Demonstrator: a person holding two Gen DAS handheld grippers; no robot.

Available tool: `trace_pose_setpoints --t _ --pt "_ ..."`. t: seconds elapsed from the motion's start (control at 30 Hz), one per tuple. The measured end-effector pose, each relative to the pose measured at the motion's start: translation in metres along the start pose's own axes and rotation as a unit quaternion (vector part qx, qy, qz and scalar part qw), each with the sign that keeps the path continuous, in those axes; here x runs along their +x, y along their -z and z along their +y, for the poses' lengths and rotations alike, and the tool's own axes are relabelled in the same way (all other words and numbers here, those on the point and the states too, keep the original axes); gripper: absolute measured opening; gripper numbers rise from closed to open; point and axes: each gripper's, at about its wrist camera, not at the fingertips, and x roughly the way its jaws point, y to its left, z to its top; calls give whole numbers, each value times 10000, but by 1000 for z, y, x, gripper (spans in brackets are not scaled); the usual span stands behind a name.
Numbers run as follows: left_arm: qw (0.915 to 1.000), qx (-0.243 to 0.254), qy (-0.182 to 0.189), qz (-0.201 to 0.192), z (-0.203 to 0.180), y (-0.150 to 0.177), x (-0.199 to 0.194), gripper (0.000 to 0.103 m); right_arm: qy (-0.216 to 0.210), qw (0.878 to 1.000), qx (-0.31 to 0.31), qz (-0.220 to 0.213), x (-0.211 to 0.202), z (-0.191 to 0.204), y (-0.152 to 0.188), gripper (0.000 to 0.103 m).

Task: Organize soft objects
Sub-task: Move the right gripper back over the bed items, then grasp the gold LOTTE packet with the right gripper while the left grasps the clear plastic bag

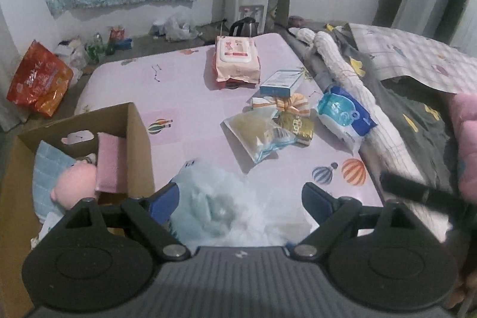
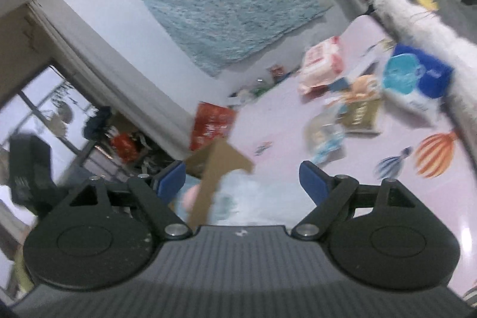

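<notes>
While both jaws stand released, the pale bag (image 1: 214, 198) lies seemingly untouched between the left pair.

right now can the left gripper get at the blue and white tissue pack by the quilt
Probably yes. The left gripper has its jaws wide apart, and the blue and white tissue pack lies in the open on the pink sheet. Only a pale plastic bag lies just beneath the jaws; nothing else stands between.

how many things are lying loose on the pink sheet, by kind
wipes pack: 1
tissue pack: 1
box: 1
small packets: 3
clear bag: 1
total: 7
</notes>
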Motion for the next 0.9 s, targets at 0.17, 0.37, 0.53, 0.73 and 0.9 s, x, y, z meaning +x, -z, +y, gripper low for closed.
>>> trace_pose_setpoints --t 0.17,0.37,0.53,0.73,0.9 --pt "9985 -261 40 486 -9 -46 43 92 527 9967 -562 267 30 -29 -9 84" --pt "9927 -431 106 1117 -21 -81 114 92 999 9763 -1715 863 93 -39 -25 84" --pt "9854 -511 302 1594 -31 -99 169 92 1327 9355 -3066 1153 141 -38 -38 84" --pt "9758 -776 249 2027 -29 -108 225 92 1440 9100 -3555 1574 191 -63 -62 80" --pt "9634 -1160 483 2366 -16 -109 258 92 1466 8855 -3941 1976 222 -76 -68 75"
